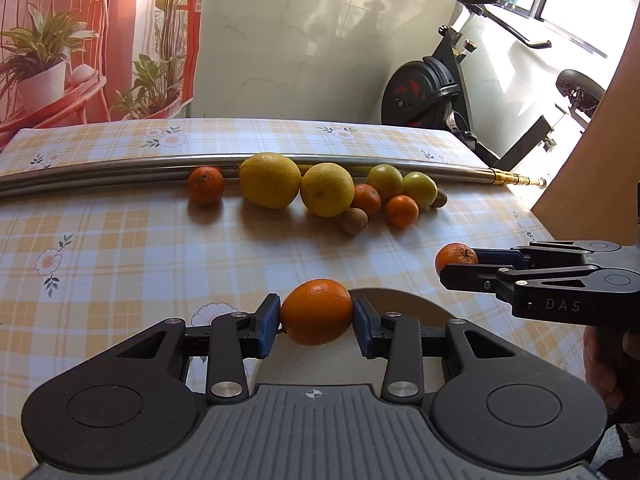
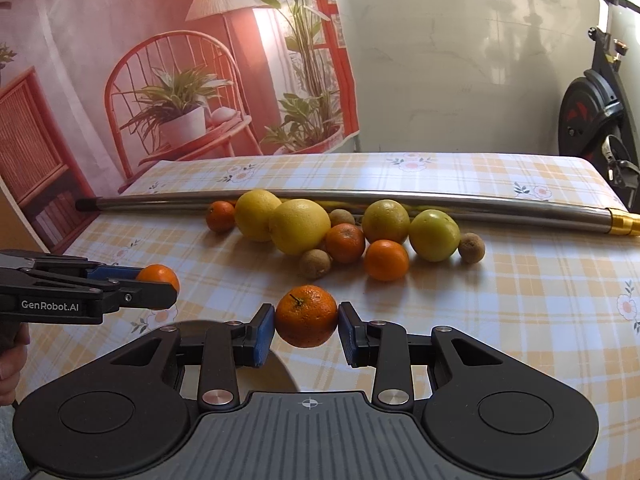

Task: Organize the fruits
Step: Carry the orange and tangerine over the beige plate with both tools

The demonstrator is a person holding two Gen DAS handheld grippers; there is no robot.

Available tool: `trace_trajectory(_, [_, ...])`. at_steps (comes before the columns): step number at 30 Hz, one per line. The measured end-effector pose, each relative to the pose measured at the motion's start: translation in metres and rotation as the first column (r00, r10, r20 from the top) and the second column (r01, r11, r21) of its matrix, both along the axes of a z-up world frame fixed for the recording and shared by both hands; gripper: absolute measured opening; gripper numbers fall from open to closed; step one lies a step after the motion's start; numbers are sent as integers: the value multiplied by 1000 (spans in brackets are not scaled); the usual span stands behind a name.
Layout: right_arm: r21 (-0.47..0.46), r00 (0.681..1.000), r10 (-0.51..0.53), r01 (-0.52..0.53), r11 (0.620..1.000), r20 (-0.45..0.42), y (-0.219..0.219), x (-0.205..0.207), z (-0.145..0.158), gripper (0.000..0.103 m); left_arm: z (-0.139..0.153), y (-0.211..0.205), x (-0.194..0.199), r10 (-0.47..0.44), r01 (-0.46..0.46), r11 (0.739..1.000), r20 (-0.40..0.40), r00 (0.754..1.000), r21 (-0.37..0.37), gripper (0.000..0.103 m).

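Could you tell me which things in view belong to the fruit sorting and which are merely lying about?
Part of the job:
- orange held in the left gripper
- orange held in the right gripper
- fruit pile on the table: yellow, green, orange and small brown fruits
- white plate below the grippers

Lying about:
- metal pole
- exercise bike
- printed backdrop
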State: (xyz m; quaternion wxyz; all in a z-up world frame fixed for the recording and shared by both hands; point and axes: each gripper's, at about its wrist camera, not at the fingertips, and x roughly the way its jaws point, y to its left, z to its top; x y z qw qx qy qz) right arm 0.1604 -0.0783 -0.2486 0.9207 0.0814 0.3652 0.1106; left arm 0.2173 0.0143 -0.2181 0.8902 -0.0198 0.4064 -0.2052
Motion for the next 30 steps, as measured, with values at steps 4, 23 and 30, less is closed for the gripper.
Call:
trace_trajectory(4, [-10, 999, 27, -27, 1000, -24, 9, -13, -3, 32, -6, 2, -17, -4, 4, 1000, -8, 1000, 11, 41])
trace_trajectory(23, [-58, 989, 49, -58, 997, -141, 31, -53, -29, 32, -34, 7, -38, 16, -14, 999, -72, 997, 33, 41])
trace_trajectory(30, [-64, 990, 41, -50, 997, -135, 32, -49, -31, 31, -35, 10, -38, 34, -32, 999, -61, 998, 26, 41])
